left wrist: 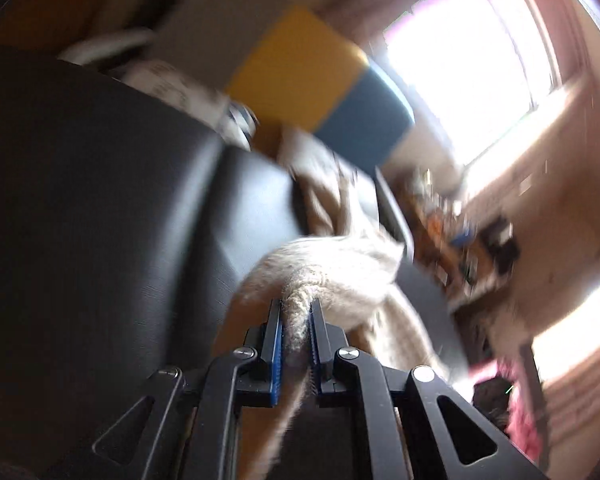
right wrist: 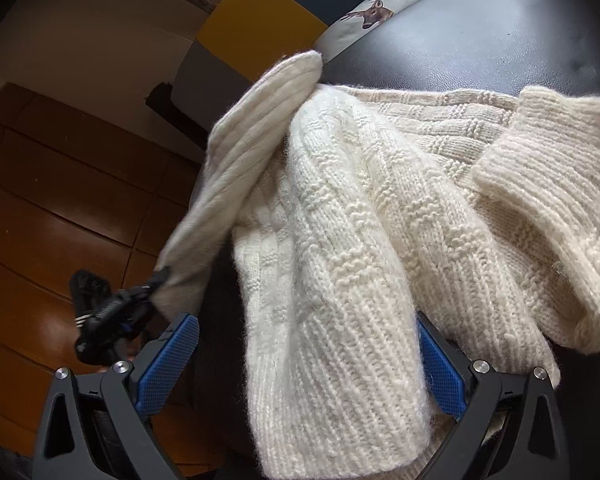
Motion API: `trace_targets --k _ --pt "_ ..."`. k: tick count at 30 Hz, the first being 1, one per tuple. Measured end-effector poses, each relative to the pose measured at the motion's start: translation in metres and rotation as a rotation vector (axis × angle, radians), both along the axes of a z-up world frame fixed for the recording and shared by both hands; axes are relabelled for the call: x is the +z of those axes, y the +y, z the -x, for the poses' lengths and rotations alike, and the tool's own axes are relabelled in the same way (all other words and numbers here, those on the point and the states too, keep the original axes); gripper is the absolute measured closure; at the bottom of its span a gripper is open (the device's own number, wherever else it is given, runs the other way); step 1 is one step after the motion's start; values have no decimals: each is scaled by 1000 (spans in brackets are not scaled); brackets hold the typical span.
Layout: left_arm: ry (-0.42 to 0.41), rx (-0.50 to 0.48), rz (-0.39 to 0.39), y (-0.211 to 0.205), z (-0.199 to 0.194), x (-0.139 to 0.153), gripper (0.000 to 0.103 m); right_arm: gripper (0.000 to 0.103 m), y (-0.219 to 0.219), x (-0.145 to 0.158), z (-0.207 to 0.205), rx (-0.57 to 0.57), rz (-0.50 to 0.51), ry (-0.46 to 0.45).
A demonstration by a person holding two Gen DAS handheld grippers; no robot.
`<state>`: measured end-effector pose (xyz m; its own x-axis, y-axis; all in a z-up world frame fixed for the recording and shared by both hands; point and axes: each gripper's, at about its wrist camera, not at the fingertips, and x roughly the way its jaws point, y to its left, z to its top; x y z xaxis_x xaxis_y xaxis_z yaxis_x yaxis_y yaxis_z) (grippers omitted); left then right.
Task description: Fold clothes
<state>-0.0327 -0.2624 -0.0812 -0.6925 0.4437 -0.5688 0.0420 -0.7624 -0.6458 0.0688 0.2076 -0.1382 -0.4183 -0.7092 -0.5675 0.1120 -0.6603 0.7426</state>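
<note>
left gripper pinches the sweater hem between its fingers to draw it taut. right gripper fingers spread, straddling a sleeve; the rest lies ahead on the sofa.

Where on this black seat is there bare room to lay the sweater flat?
Bare black seat lies beyond the cream sweater, bordered by the deer-print cushion. The near edge is crowded: bunched sweater folds sit between the open right hand-held gripper, and the left hand-held gripper pinches its hem over the wooden floor.
</note>
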Motion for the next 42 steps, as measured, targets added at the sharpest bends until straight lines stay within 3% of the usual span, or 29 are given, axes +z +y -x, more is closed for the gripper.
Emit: trace_targets --k 2,5,7,9,11,14,17,19,22,27,29,34,40,41,42 --pt "-18 73 47 -25 -8 3 94 0 -8 -2 14 -2 -10 -1" --pt "-155 198 176 -58 -8 -18 94 0 -16 -6 23 -2 -29 -2" --pt "-271 301 176 -77 -10 -42 92 0 -25 -16 37 0 -44 0" --pt "-358 403 172 -94 -14 -58 82 0 -27 -14 36 0 -58 0" --pt "-340 487 137 -100 -27 -50 81 0 -29 -14 37 1 -68 1" --pt "-232 591 81 -93 -59 -16 81 0 -30 -12 34 5 -75 6" --pt "-88 553 5 -65 -80 11 77 0 -29 -11 33 3 -70 8" --pt "-35 429 -45 -29 -74 16 74 0 -31 -12 35 3 -69 8" --pt "-84 165 -116 38 -37 -5 71 0 -32 -14 35 -1 -60 18" --pt "-222 -82 -244 136 20 -48 70 0 -31 -26 45 1 -23 23" --pt "-262 -102 -293 154 60 -64 67 0 -30 -28 47 1 -5 25" --pt "-350 -92 -373 182 87 -89 62 0 -28 -29 45 7 17 38" --pt "-416 -87 -336 206 121 -111 62 0 -29 -30 45 13 25 56" --pt "-405 -89 -337 205 121 -109 69 0 -29 -30 45 12 25 60" --pt "-379 -91 -346 202 119 -104 92 0 -29 -30 45 13 26 65"
